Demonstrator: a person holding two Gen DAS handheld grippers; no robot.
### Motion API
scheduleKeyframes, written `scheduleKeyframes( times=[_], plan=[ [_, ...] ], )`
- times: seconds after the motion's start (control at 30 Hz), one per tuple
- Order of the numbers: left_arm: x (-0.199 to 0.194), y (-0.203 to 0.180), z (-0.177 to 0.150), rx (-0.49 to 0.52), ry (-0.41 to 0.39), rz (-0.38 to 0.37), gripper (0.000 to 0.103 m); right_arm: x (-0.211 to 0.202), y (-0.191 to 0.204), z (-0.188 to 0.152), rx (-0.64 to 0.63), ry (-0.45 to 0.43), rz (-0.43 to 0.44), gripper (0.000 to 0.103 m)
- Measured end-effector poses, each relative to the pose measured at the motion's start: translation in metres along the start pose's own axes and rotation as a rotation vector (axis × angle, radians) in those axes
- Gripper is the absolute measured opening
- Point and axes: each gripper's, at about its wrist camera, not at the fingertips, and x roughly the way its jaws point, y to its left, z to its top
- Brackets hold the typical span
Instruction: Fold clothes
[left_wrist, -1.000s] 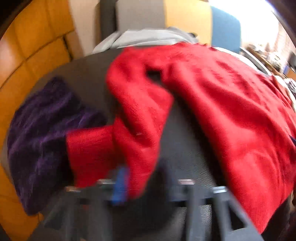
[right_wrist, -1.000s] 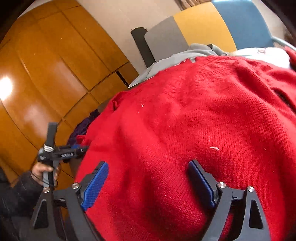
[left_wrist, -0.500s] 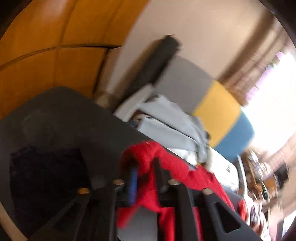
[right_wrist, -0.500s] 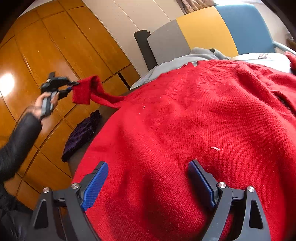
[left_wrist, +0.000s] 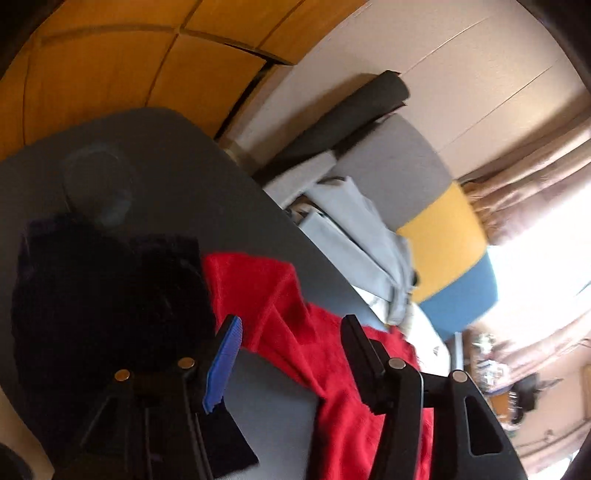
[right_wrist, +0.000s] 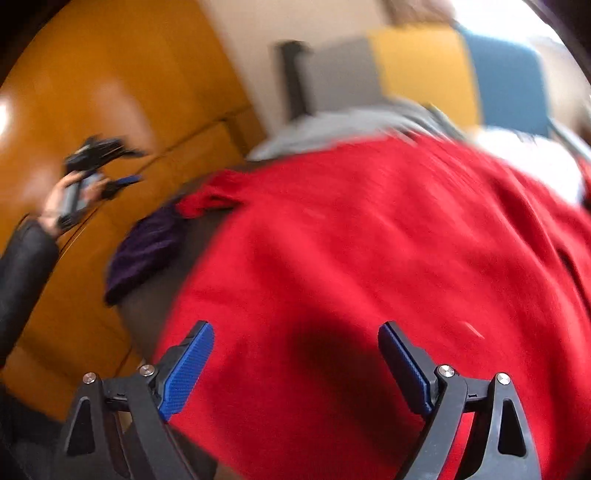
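Room: orange wood-panel wall, beige wall beside it, a grey/yellow/blue sofa behind a dark grey table. Landmark below = the table.

Red sweater covers most of the table top, body spread flat; one sleeve trails toward the table's wall-side end, lying crumpled on the bare top. Dark purple garment sits at that same end, just beside the sleeve tip, touching or nearly so. Pale grey clothes are heaped off the far edge of the table, on the sofa.

Left gripper: above the sleeve end of the table, jaws opening, nothing pinched; the sleeve shows between them but lies below on the table, clear of the pads. In the right wrist view it is held up in the person's hand, well off the cloth.

Right gripper: jaws wide, empty, hovering over the sweater body at the near side of the table. Frame is blurred, so contact with the knit can't be confirmed.

Handling, my read: soft chunky knit, light, limp, not slippery, not fragile, will sag and stretch if lifted by one point. Pinch at the cuff, shoulder seam or hem edge, not mid-panel.
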Motion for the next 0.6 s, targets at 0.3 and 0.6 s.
scheduleKeyframes(
  times=[0.3,0.6],
  plan=[
    [0.017,0.029,-0.129,0.046,0.234,-0.145,0.058,0.099,0.124,-0.001,-0.328,0.266,-0.005,0.082],
    [0.012,0.043,-0.228,0.079,0.375,-0.324,0.059,0.090,0.010,-0.001,0.292,0.212,0.240,0.011]
  ],
)
